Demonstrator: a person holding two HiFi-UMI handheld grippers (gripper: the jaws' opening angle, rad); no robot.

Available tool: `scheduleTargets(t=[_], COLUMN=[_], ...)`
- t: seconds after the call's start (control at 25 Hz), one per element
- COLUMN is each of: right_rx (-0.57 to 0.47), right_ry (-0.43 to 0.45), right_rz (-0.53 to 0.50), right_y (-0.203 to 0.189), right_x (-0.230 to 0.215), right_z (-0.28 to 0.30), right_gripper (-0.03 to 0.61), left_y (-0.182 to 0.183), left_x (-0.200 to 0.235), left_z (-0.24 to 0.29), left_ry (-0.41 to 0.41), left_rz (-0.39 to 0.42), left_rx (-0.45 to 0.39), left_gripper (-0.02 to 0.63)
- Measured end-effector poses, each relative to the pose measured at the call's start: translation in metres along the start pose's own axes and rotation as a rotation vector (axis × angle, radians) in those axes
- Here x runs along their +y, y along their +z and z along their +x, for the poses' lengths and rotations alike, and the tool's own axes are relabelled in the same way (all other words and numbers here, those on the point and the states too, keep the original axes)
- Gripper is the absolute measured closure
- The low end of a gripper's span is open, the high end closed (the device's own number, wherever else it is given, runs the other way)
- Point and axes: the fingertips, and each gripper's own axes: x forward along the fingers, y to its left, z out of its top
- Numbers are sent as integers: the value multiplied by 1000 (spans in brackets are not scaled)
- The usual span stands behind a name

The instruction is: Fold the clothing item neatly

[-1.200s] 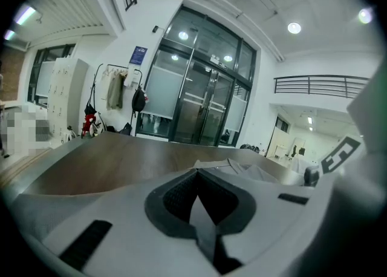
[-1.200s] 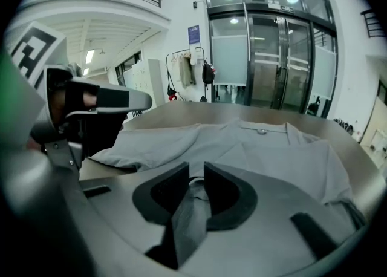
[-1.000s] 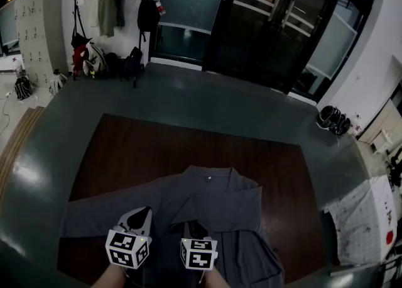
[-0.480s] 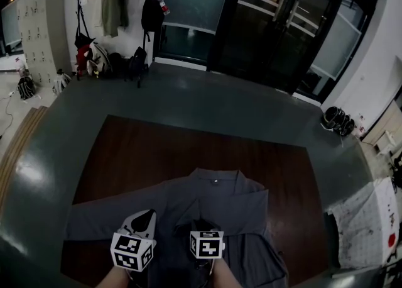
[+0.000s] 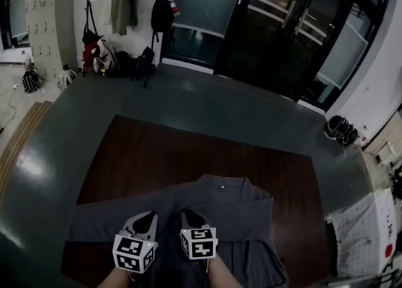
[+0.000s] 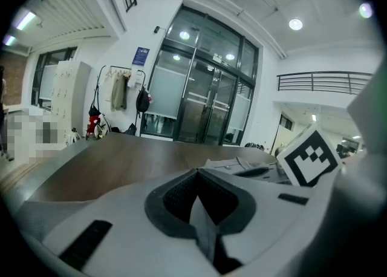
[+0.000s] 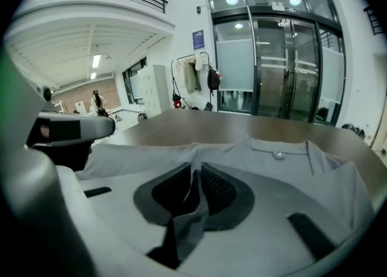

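Note:
A grey collared shirt (image 5: pixel 242 208) lies spread on the brown table (image 5: pixel 157 148), collar away from me, one sleeve stretched out to the left. Both grippers sit close together at its near edge. My left gripper (image 5: pixel 146 219) is shut, with a thin fold of grey cloth (image 6: pixel 202 224) pinched between its pads. My right gripper (image 5: pixel 188 219) has just been closing, and a fold of the shirt (image 7: pixel 192 209) is clamped between its pads. The collar and button (image 7: pixel 278 155) show beyond it in the right gripper view.
The table stands on a dark floor. Behind it are glass doors (image 5: pixel 282 29), a coat rack with hanging clothes (image 5: pixel 125 4), lockers (image 5: pixel 50 22) and bags on the floor. Shoes (image 5: pixel 339 131) lie at the right. A speckled white cloth (image 5: pixel 364 236) lies beside the table's right end.
The right gripper has shifted left across the shirt, closer to the left gripper, taking its fold of cloth along. The left gripper has stayed put.

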Motion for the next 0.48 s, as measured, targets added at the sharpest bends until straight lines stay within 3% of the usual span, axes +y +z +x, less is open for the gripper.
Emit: scheduleTargets(t=[0.16, 0.36, 0.48], right_rx=[10, -86, -133], right_ry=[55, 13, 1], right_rz=[-26, -74, -69], right_y=[2, 18, 27], right_x=[20, 34, 39], right_z=[8, -8, -28], right_gripper=[523, 525, 588], left_y=[-2, -1, 4], left_x=[9, 21, 16], left_z=[-6, -13, -17], left_ry=[14, 27, 11], left_rz=[-10, -30, -31], left_rx=[-2, -22, -45], left_gripper=[605, 605, 606])
